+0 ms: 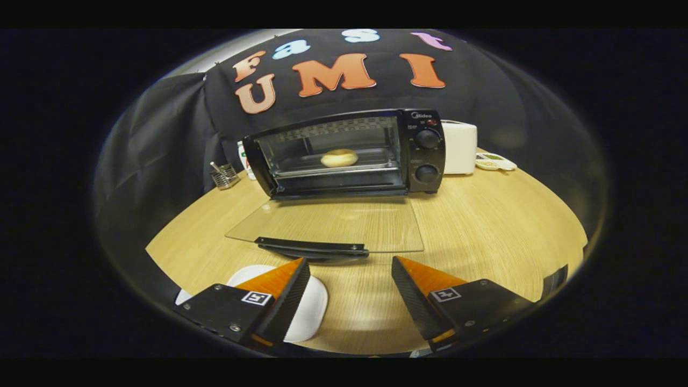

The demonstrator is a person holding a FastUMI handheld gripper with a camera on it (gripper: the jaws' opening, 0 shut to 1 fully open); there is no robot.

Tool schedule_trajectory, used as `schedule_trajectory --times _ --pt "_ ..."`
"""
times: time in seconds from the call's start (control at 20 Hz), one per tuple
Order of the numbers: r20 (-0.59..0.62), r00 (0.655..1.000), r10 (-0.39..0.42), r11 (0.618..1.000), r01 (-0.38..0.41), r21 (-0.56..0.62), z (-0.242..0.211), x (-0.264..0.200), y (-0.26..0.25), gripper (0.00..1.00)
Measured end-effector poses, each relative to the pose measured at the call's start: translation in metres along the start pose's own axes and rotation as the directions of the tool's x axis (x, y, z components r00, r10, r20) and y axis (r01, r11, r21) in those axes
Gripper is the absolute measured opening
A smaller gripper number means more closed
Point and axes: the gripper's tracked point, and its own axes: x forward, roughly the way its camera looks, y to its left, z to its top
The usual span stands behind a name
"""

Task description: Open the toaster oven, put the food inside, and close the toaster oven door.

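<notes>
Two jaws of the gripper (350, 269) stand apart, empty, just short of the lowered door's (328, 226) handle edge.

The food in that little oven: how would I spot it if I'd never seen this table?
Find the black toaster oven at the far side of the wooden table, its glass door folded down flat. On the tray inside sits a bun, beyond the open gripper: round, pale golden, alone.

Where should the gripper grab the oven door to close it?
Take the black handle bar on the free edge of the glass door, which lies open and flat just ahead of the open gripper. Come from the front, one finger under and one over the bar, then swing up toward the toaster oven.
</notes>
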Motion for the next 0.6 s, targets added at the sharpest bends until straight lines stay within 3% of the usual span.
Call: schedule_trajectory --times 0.15,0.3,0.6 --pt "-0.025 1.0 -0.001 1.0 0.002 0.023 -0.007 0.007 0.001 0.92" --pt "-0.006 0.997 -0.074 0.997 0.074 0.009 0.001 0.017 -0.012 0.92" --pt "0.016 0.998 -0.057 0.998 0.058 -0.033 0.015 0.012 0.001 0.91"
